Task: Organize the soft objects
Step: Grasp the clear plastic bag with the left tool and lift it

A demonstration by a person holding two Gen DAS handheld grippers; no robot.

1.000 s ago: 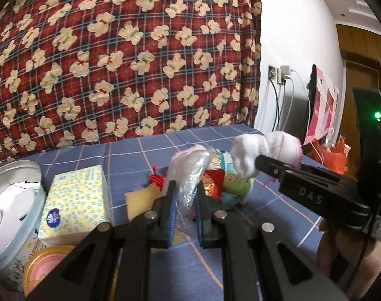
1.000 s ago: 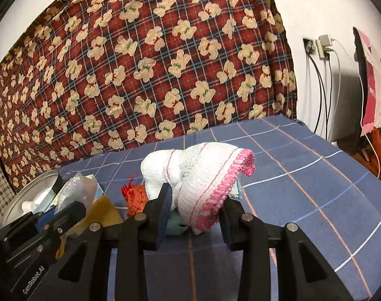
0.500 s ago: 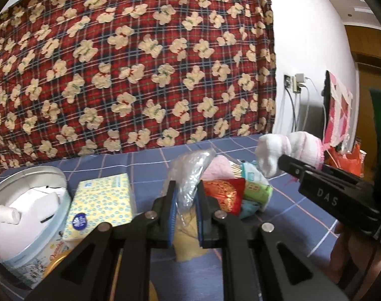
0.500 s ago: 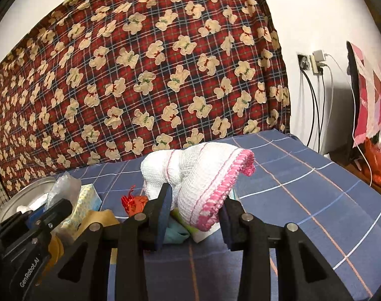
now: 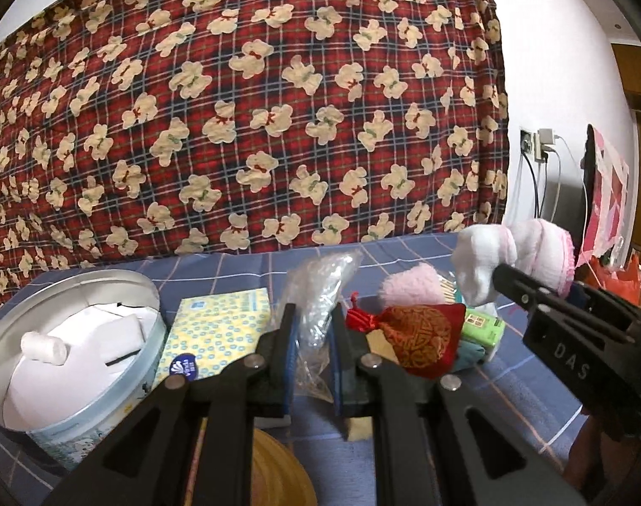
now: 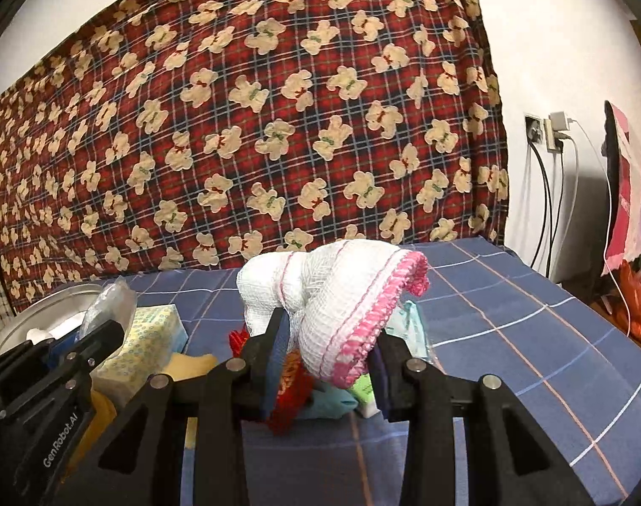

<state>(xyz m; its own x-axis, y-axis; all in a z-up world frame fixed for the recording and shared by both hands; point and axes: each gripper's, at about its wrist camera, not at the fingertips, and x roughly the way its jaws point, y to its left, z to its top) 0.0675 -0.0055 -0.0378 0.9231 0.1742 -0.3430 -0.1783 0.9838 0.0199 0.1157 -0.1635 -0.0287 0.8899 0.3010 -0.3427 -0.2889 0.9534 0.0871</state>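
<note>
My left gripper is shut on a crumpled clear plastic bag and holds it above the blue checked table. My right gripper is shut on a white knitted cloth with a pink edge; it also shows at the right of the left wrist view. Below lie a red embroidered pouch, a fluffy pink item, a green packet and a yellow sponge.
A round tin with white items inside stands at the left, with a yellow tissue pack beside it. A yellow lid lies near the front edge. A red bear-print blanket hangs behind. Cables and sockets are on the right wall.
Both grippers have risen with their loads; the pile of soft things on the table now sits lower in both views. Neither grip has changed.
</note>
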